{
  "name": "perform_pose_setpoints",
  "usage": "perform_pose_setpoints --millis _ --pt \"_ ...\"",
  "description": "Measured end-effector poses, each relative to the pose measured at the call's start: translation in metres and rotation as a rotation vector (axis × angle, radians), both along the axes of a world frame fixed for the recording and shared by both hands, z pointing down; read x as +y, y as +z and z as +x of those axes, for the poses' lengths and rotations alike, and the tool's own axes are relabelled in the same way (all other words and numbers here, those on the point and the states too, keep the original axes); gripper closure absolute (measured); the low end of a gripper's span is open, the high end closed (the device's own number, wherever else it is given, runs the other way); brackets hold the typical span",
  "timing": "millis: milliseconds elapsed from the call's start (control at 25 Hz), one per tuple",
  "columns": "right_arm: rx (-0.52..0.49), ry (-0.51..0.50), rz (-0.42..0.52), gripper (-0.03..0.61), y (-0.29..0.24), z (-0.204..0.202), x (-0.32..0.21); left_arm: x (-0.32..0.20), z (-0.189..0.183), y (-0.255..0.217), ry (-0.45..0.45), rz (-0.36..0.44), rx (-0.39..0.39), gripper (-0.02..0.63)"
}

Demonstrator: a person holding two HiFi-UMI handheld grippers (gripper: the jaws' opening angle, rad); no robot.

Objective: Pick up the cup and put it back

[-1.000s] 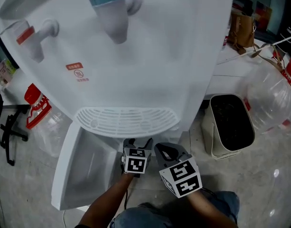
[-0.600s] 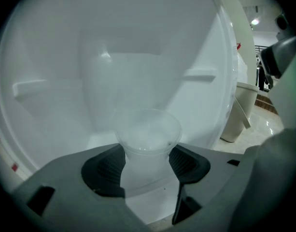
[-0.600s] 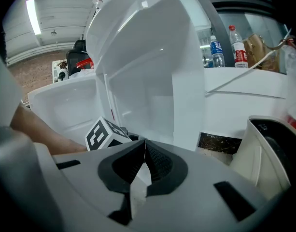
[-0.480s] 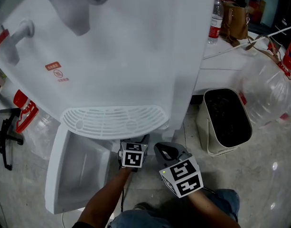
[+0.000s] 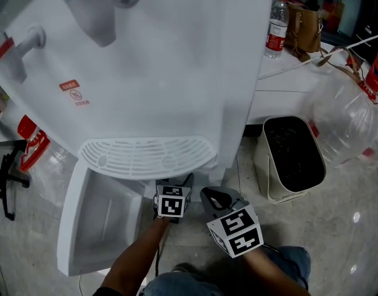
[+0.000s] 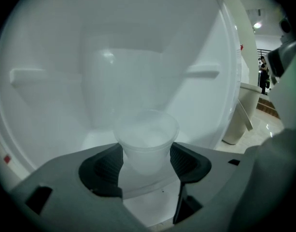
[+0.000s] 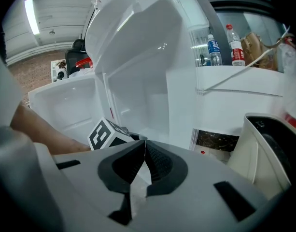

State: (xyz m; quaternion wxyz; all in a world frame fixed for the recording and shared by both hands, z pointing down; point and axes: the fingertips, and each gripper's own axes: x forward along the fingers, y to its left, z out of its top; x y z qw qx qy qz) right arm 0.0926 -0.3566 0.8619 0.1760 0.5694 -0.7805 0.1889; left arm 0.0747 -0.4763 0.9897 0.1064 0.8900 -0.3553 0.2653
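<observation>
A translucent plastic cup (image 6: 147, 140) stands upright between the pads of my left gripper (image 6: 147, 159), which is shut on it inside the white cabinet of the water dispenser (image 5: 164, 73). In the head view the left gripper (image 5: 175, 182) reaches under the drip tray (image 5: 145, 156) into the cabinet, and the cup is hidden there. My right gripper (image 5: 216, 197) hovers just right of it, outside the cabinet. In its own view the right gripper (image 7: 145, 150) is shut with nothing in it.
The cabinet door (image 5: 96, 227) hangs open to the left. A beige waste bin (image 5: 291, 156) stands on the floor at the right, with a large clear water jug (image 5: 352, 122) beyond it. Another jug with a red cap (image 5: 34, 143) lies at the left.
The head view has shifted, so the dispenser sits lower and further left. The left gripper has reached slightly deeper under the drip tray. The right gripper has hardly moved.
</observation>
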Motion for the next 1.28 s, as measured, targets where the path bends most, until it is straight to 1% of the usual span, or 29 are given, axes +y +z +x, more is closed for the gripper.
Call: perform_pose_setpoints --millis 160,320,480,760,920,1040,1200,1280 --pt "-0.002 -0.008 0.0 0.557 -0.001 -0.004 0.001 0.004 -0.005 -0.001 0.006 0.0 -0.008 0.316" --pt "-0.022 -0.006 0.006 0.557 -0.005 -0.006 0.001 0.011 -0.01 -0.007 -0.006 -0.026 0.01 0.316" --pt "-0.039 -0.001 0.016 0.557 -0.008 -0.007 0.001 0.024 -0.014 -0.02 0.006 -0.011 0.013 0.316" --pt "-0.063 -0.029 0.052 0.557 -0.03 -0.022 0.002 0.05 -0.039 -0.067 -0.003 0.003 0.085 0.318" --pt "-0.087 -0.06 0.083 0.557 -0.047 -0.035 -0.001 0.069 -0.056 -0.098 0.003 0.048 0.113 0.321" --pt "-0.096 -0.079 0.096 0.557 -0.055 -0.042 -0.003 0.08 -0.068 -0.118 -0.002 0.07 0.133 0.341" --pt "-0.116 -0.097 0.117 0.557 -0.066 -0.051 -0.002 0.09 -0.084 -0.143 -0.028 0.06 0.167 0.36" --pt "-0.123 -0.111 0.126 0.557 -0.071 -0.056 -0.001 0.091 -0.093 -0.157 -0.052 0.089 0.178 0.39"
